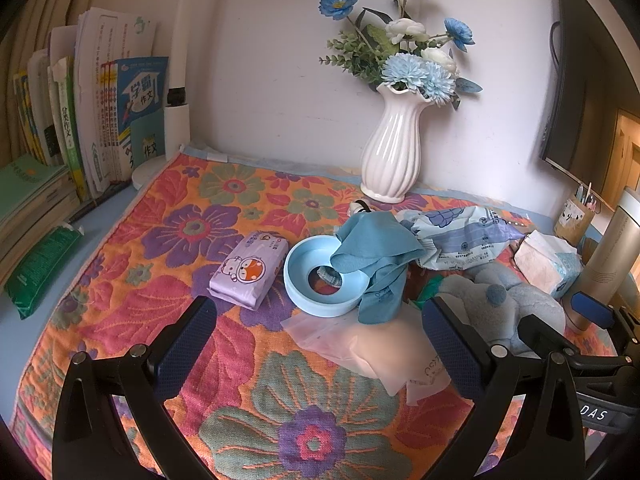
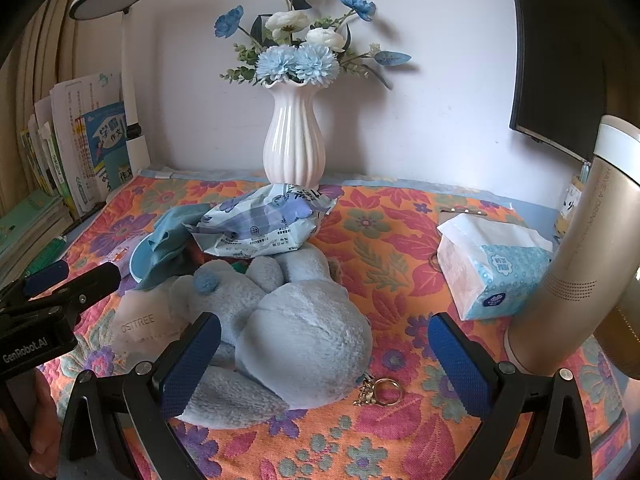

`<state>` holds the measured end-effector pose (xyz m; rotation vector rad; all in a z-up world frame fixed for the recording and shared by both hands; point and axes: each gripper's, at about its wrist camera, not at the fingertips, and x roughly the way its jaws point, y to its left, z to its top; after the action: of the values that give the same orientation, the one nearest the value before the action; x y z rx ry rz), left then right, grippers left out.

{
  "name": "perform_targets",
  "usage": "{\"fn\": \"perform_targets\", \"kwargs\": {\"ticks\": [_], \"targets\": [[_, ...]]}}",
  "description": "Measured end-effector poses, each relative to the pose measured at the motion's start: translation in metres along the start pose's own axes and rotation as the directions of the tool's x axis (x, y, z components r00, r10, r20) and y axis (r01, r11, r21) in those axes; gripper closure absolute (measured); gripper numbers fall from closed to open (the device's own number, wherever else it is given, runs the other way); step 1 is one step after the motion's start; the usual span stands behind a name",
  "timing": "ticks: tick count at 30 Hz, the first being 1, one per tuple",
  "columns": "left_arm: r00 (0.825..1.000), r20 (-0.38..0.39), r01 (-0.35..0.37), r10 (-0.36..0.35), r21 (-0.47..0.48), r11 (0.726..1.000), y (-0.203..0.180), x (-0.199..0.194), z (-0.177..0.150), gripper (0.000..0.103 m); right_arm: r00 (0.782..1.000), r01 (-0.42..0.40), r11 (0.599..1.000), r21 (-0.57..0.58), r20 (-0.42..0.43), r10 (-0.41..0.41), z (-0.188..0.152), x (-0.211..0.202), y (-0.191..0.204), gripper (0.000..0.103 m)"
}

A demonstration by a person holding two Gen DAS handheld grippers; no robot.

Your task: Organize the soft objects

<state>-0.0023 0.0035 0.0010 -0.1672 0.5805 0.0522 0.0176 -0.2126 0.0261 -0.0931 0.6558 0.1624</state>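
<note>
In the left wrist view my left gripper (image 1: 319, 320) is open over the floral cloth, just short of a pale pink plastic bag (image 1: 372, 348). Beyond it lie a purple tissue pack (image 1: 248, 270), a light blue bowl (image 1: 316, 284) with a teal cloth (image 1: 376, 256) draped over its rim, and a blue-white wipes pack (image 1: 460, 240). My right gripper (image 2: 325, 340) is open around the back of a grey-blue plush toy (image 2: 304, 332), its pads apart from it. The wipes pack (image 2: 260, 224) and a blue-white tissue pack (image 2: 492, 276) lie further back.
A white vase (image 2: 294, 140) of blue flowers stands at the wall. A gold bottle (image 2: 572, 280) rises close on the right. Books (image 1: 60, 140) and a lamp base fill the left. A key ring (image 2: 380, 390) lies by the plush. A pen holder (image 1: 574, 220) stands far right.
</note>
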Motion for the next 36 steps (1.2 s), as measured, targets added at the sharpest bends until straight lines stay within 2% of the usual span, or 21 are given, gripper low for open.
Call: {"fn": "perform_targets", "kwargs": {"ticks": [36], "targets": [[1.000,0.007,-0.012,0.012,0.016,1.000,-0.0006,0.0007,0.0017,0.001,1.000,-0.001,1.000,0.003,0.024,0.001,-0.0006,-0.0005,-0.0012,0.000]]}}
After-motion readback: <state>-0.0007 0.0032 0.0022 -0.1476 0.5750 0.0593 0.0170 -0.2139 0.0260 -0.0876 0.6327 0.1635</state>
